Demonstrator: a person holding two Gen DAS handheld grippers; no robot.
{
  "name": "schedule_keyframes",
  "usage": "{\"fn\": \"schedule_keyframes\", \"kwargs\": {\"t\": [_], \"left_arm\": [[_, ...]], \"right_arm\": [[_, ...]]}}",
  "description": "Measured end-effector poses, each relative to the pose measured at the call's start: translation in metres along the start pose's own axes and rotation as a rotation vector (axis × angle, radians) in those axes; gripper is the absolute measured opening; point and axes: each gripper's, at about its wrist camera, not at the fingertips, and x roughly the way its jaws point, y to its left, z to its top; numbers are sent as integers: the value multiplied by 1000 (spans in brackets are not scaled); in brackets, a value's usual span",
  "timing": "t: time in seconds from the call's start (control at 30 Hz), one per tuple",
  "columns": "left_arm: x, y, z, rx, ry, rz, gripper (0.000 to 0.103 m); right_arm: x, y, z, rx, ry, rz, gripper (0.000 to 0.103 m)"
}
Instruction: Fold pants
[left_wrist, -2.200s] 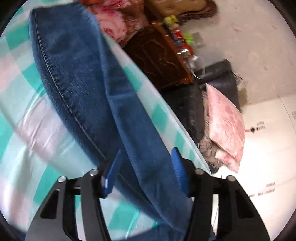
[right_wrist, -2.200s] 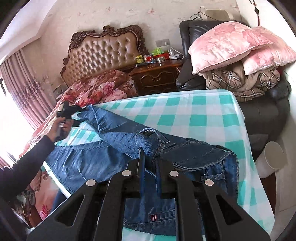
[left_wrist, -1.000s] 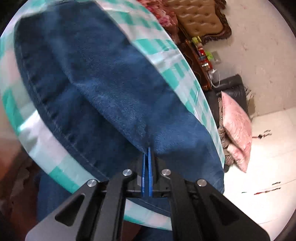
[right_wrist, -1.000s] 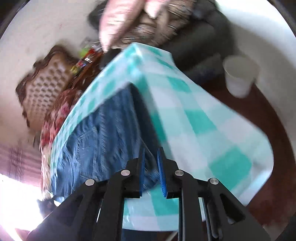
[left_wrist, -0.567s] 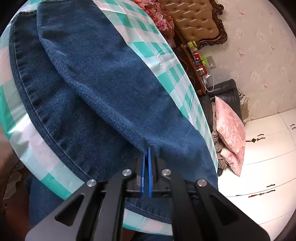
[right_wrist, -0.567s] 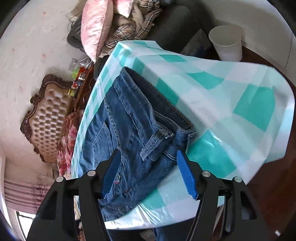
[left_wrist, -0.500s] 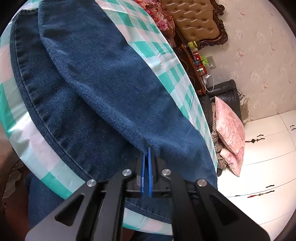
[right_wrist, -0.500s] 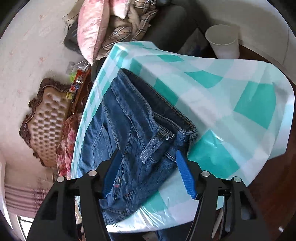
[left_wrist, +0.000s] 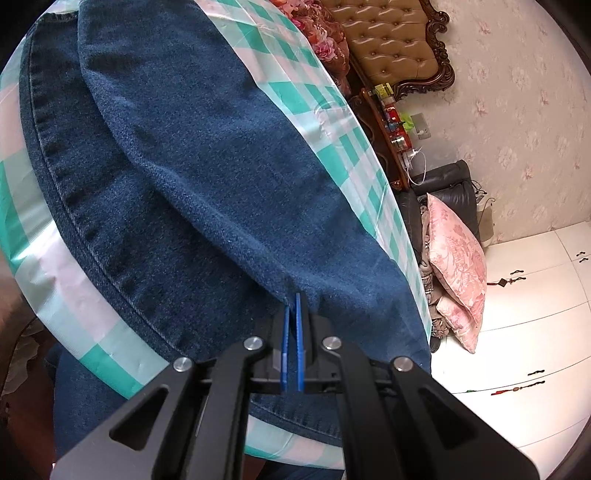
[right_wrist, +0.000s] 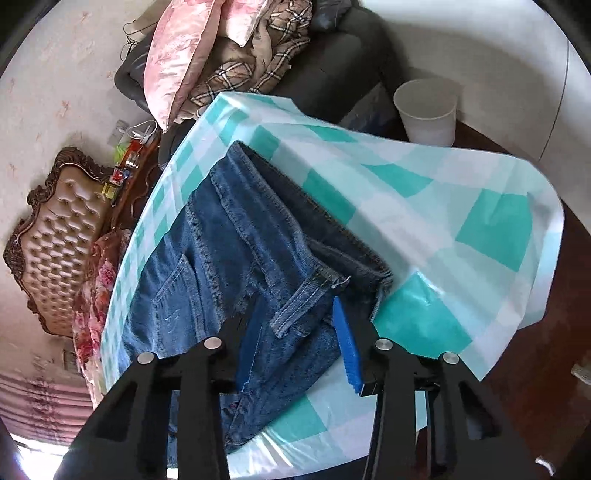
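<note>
Dark blue jeans (left_wrist: 184, 166) lie stretched along the table under a green and white check cloth (left_wrist: 332, 122). My left gripper (left_wrist: 293, 306) is shut on a pinched fold of the upper leg near the table's near edge. In the right wrist view the waist end of the jeans (right_wrist: 240, 258) lies flat. My right gripper (right_wrist: 299, 332) hovers over the waistband, and its blue pads stand apart on either side of a belt loop (right_wrist: 303, 306). The jaws are closing with denim between them, and the pads do not press on it.
A white bucket (right_wrist: 428, 110) stands on the floor beyond the table's corner. A dark sofa holds pink pillows (right_wrist: 184, 48) and a plaid blanket. A tufted headboard (right_wrist: 55, 229), a cluttered nightstand (left_wrist: 391, 129) and white cupboards (left_wrist: 535, 332) line the room.
My left gripper closed on the jeans leg and has held still since. My right gripper let go of the waist, opened wide over it, then narrowed while moving closer to the belt loop.
</note>
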Motion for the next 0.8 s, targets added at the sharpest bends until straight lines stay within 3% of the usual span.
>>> {"fn": "schedule_keyframes", "kwargs": {"t": [0.13,0.3,0.33,0.4,0.6,0.7,0.8], "left_arm": [[0,1,1,-3,-1,-2,2],[3,3,1,-6,2,2,2],[4,3,1,-6,2,2,2],[4,-1,4,10,5,7,2],[-40,-56,14,125,-53,-29,2],[-66,-62,-3,139,-63,-21,2],[-61,-34,-19,110,-21,1,2]], "right_arm": [[9,-4,-2,30,29,-2,41],[11,0,-4,31,1,-37,40],[10,3,-5,19,-13,-54,20],[11,8,-4,7,-22,-66,12],[-45,50,16,-73,-98,54,10],[-72,45,12,-87,-133,48,10],[-60,23,6,-102,-103,-19,10]]}}
